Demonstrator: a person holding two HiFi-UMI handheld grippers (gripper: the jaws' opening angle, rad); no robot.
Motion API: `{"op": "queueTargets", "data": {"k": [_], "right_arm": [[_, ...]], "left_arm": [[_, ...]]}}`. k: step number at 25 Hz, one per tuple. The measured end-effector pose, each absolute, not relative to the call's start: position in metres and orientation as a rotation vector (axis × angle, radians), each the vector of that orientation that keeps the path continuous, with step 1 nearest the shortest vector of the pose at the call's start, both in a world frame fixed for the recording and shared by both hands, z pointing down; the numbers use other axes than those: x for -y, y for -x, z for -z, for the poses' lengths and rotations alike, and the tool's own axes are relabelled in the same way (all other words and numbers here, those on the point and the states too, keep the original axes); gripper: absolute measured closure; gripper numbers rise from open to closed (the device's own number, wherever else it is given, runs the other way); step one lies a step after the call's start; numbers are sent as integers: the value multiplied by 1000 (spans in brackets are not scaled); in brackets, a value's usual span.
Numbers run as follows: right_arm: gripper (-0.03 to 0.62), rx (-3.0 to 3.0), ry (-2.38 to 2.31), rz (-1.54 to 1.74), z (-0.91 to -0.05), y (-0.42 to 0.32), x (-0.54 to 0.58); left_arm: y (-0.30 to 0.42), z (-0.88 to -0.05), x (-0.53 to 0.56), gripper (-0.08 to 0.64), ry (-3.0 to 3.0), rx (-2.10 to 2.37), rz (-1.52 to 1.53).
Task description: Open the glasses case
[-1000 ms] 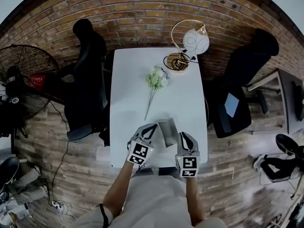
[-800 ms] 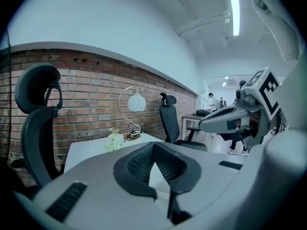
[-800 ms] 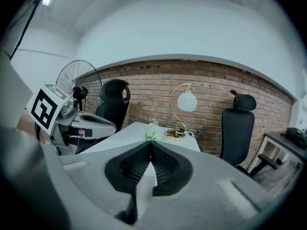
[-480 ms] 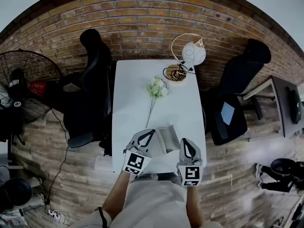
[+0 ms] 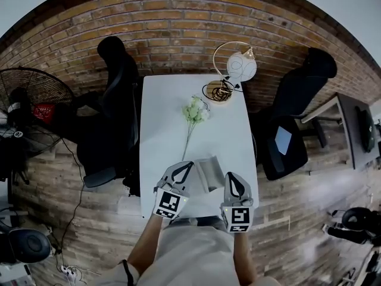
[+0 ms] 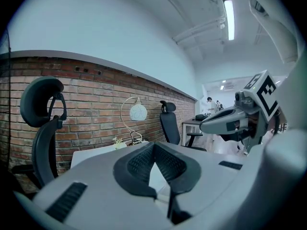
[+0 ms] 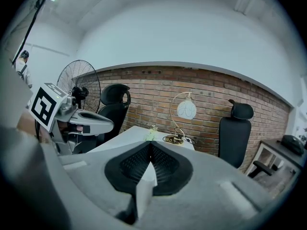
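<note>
While my left gripper (image 5: 187, 165) and right gripper (image 5: 231, 177) hover clenched and empty over the white rectangular table's (image 5: 172, 112) near edge, the small grey rectangular glasses case (image 5: 209, 173) lies flat between them. Lid state unreadable from above. I'd check the seam before committing a jaw.

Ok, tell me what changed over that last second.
The left gripper and right gripper both rose a little above the near edge of the table, jaws shut, gripping nothing. The glasses case lies between them as before; flowers and lamp unmoved.
</note>
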State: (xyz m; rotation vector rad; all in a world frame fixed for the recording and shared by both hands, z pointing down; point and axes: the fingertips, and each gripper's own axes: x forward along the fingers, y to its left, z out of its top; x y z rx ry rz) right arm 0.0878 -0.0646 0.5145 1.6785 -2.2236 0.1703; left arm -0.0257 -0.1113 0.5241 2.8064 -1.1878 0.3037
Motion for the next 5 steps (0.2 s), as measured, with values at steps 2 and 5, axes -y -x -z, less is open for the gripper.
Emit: {"op": "queueTargets", "data": {"k": [2, 5], "right_arm": [[586, 2228, -1680, -167, -512, -86, 68], [586, 2233, -1686, -164, -510, -85, 74]], "left_arm": [[27, -523, 114, 556, -2808, 1190, -297], [26, -522, 118, 556, -2812, 1191, -284]]}}
